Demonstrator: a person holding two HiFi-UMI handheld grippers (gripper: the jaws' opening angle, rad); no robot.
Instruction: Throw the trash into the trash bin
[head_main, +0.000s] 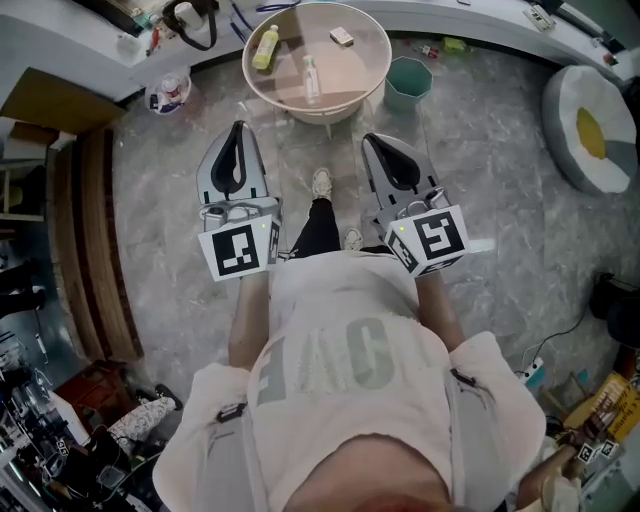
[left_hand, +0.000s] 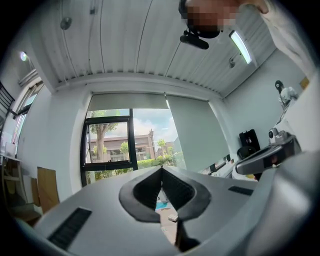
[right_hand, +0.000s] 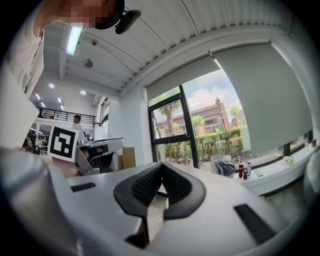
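Only my head view shows the round pale-pink table (head_main: 362, 62): on it a yellow bottle (head_main: 265, 47), a small clear bottle (head_main: 311, 78) and a flat box (head_main: 342, 36). The teal trash bin (head_main: 408, 82) stands just right of the table. Short of the table, my left gripper (head_main: 238, 128) and right gripper (head_main: 372, 140) have ribbed black pads (right_hand: 145, 187) closed together, empty; their views face windows (right_hand: 172, 125)

The head camera looks steeply down from above onto the left tool (head_main: 238, 128), the right tool (head_main: 370, 140) and the round desk (head_main: 377, 75). Each tool camera sits close behind its jaws, facing level; both show the window (left_hand: 131, 145).
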